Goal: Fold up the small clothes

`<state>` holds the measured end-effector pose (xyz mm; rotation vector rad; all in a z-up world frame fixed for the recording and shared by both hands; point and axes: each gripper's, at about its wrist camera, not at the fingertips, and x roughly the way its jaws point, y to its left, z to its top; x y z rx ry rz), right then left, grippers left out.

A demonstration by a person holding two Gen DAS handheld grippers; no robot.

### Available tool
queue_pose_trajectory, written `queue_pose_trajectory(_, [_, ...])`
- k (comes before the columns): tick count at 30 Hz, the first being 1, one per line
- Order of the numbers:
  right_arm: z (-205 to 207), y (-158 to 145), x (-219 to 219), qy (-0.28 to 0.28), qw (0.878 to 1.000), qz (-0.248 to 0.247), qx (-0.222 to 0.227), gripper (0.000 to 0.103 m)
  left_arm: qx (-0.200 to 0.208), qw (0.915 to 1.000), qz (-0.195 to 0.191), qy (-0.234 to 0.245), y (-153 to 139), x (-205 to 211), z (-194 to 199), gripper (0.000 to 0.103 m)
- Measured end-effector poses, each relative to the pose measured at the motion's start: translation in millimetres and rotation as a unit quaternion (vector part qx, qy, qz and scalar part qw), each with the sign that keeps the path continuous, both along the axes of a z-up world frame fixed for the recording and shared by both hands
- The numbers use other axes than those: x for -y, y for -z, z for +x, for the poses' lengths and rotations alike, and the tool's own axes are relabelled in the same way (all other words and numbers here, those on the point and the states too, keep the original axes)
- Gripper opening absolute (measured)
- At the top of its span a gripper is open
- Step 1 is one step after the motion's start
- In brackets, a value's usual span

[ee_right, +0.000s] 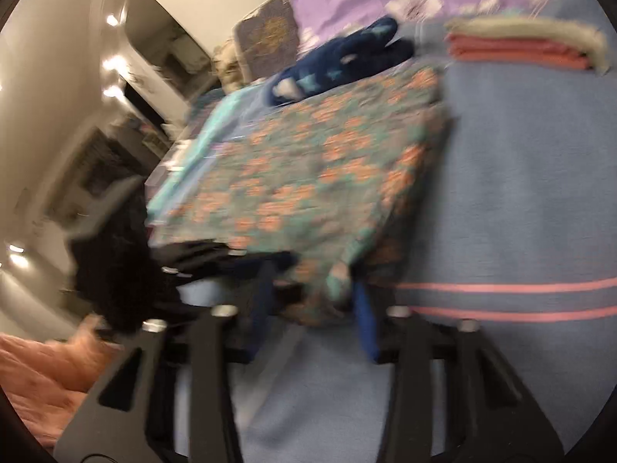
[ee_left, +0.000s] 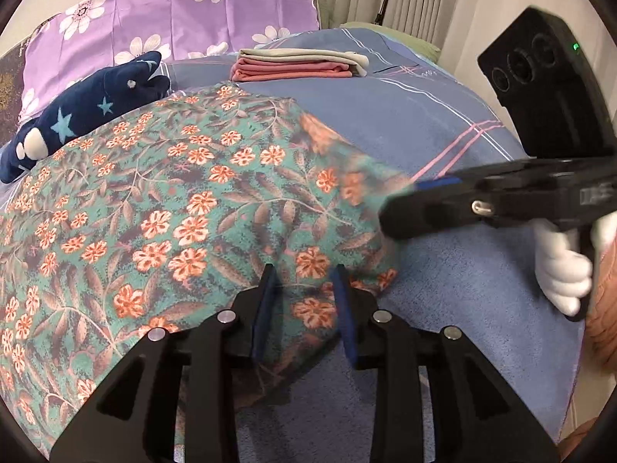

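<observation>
A teal garment with orange flowers (ee_left: 173,200) lies spread on the blue bed cover (ee_left: 443,270); it also shows, blurred, in the right wrist view (ee_right: 308,177). My left gripper (ee_left: 304,301) has its jaws apart, astride the garment's near edge, with cloth lying between the blue pads (ee_left: 264,308). My right gripper (ee_right: 314,305) is open around the garment's near right corner; in the left wrist view the right gripper (ee_left: 401,216) reaches in from the right, touching that blurred corner.
A stack of folded pink and cream clothes (ee_left: 300,63) sits at the back. A navy star-print soft toy (ee_left: 85,112) lies at the left, by a purple flowered pillow (ee_left: 185,11). Orange bedding (ee_right: 42,378) shows at the near left.
</observation>
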<state>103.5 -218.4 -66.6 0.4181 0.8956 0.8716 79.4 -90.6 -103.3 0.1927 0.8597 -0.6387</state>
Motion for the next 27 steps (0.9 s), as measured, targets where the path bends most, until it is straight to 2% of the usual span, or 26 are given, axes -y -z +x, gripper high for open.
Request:
queue_pose_trajectory(2, [-11.1,-11.2,-5.6,-0.028,0.999,0.002,0.031,0.036,-0.005,1.0000,-0.008,0.000,-0.1,-0.8,0.1,0.032])
queue_pose_trajectory(4, [-16.2,-12.6,-3.4,-0.026,0.999,-0.005,0.034,0.041,-0.009,0.9999,-0.012,0.000,0.8,-1.9,1.9,0.032])
queue_pose_trajectory(12, [-7.4,8.0,45.1,0.065,0.998,-0.008,-0.026,0.036,0.005,0.9999,0.010,0.006,-3.2,6.6,-2.5,0.036])
queue_pose_trajectory(13, [-5.5,9.3,51.2,0.076,0.997,-0.007,-0.034,0.036,0.009,0.9998,0.015,0.013,-5.8,10.4,-4.9,0.036])
queue_pose_trajectory(17, [14.1,9.0,73.8,0.132,0.989,-0.013,-0.059,0.036,0.022,0.9967,-0.013,0.078,-22.7,37.1,-21.8,0.036])
queue_pose_trajectory(19, [33.1,9.4,76.9,0.149,0.985,-0.033,-0.074,0.036,0.043,0.9936,0.013,0.103,-23.3,56.4,-28.9,0.041])
queue_pose_trajectory(22, [69.3,16.4,70.7,0.139,0.983,-0.020,-0.115,0.037,0.073,0.9877,0.078,0.115,-14.1,83.2,-32.5,0.042])
queue_pose_trajectory(23, [81.3,18.8,67.1,0.138,0.982,-0.016,-0.124,0.044,0.078,0.9862,0.092,0.114,-10.9,89.0,-32.0,0.042])
queue_pose_trajectory(25, [99.9,21.7,61.9,0.142,0.981,-0.008,-0.132,0.053,0.078,0.9860,0.099,0.110,-8.8,90.8,-30.5,0.042])
queue_pose_trajectory(27, [118.5,23.4,57.5,0.141,0.980,0.013,-0.139,0.055,0.070,0.9868,0.099,0.107,-5.7,90.6,-28.2,0.042])
